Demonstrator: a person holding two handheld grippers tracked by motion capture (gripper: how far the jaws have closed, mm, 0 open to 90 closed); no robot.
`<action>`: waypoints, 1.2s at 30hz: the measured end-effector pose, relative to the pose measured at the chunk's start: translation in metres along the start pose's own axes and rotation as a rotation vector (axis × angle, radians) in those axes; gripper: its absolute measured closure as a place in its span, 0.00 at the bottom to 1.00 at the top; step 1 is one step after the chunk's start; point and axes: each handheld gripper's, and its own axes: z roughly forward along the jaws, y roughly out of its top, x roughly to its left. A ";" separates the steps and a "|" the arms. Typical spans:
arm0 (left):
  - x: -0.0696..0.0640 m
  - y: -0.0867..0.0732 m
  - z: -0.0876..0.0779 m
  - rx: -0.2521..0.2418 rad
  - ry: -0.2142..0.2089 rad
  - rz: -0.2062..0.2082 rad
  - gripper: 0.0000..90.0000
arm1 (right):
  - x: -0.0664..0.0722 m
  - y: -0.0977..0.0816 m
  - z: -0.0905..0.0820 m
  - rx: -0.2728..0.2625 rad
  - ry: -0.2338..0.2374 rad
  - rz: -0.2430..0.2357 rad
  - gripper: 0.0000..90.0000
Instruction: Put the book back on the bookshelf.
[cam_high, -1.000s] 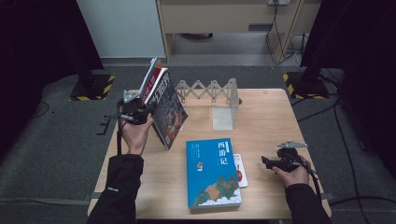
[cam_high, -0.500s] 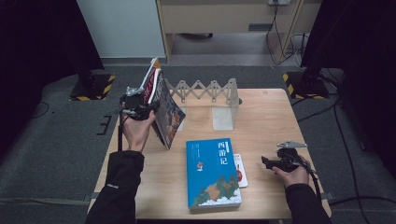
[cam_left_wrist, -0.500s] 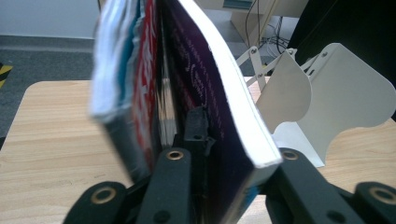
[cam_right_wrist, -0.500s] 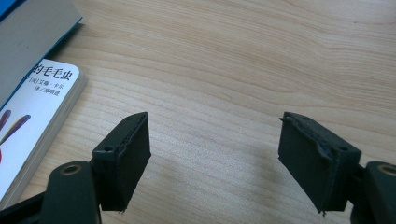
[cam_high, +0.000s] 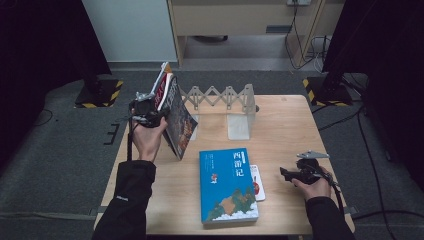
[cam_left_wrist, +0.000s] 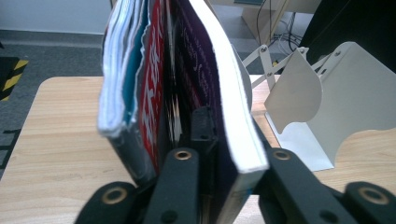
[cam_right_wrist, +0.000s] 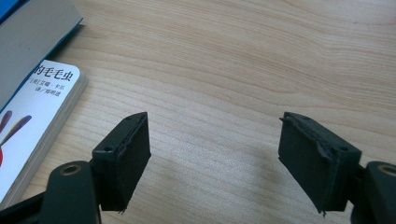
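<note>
Dark-covered book (cam_high: 180, 120) stands tilted on the left part of the table (cam_high: 290, 125), top leaning away to the left, bottom corner down on the wood near the left end of the white expanding book rack (cam_high: 222, 97). Left gripper (cam_high: 146, 113) is clamped on it from the left side; in the left gripper view the purple-black cover and white page block (cam_left_wrist: 229, 107) sit between the black jaws, one jaw inside the cover, the other outside against the pages, and the jaws have just been closing a little with the book between them. Packed against it on the far side are a red-covered book (cam_left_wrist: 152, 98) and a thinner one with a blue and white edge (cam_left_wrist: 119, 79), all leaning together. Whether those two are also gripped, cannot tell. Rack's white end plate (cam_left_wrist: 336, 98) stands just right of the books in that view. In the middle of the table lies a blue book (cam_high: 227, 184) flat, face up, with a small white booklet (cam_high: 256, 181) tucked under its right edge. Right gripper (cam_high: 292, 175) rests low over the wood at the right side, well apart from the books; in the right gripper view its jaws stand spread over bare wood, the white booklet (cam_right_wrist: 32, 121) at the left edge, nothing between the pads (cam_right_wrist: 135, 154).
</note>
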 end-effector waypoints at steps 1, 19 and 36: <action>-0.001 0.000 -0.001 -0.009 -0.002 0.005 0.84 | 0.000 0.000 0.000 0.000 0.000 -0.003 0.28; -0.015 0.012 0.006 0.008 0.044 0.025 0.90 | 0.000 0.000 -0.001 -0.003 0.001 0.006 0.28; -0.027 0.036 0.018 -0.145 0.086 0.014 0.91 | -0.001 0.001 -0.001 -0.009 0.002 0.001 0.28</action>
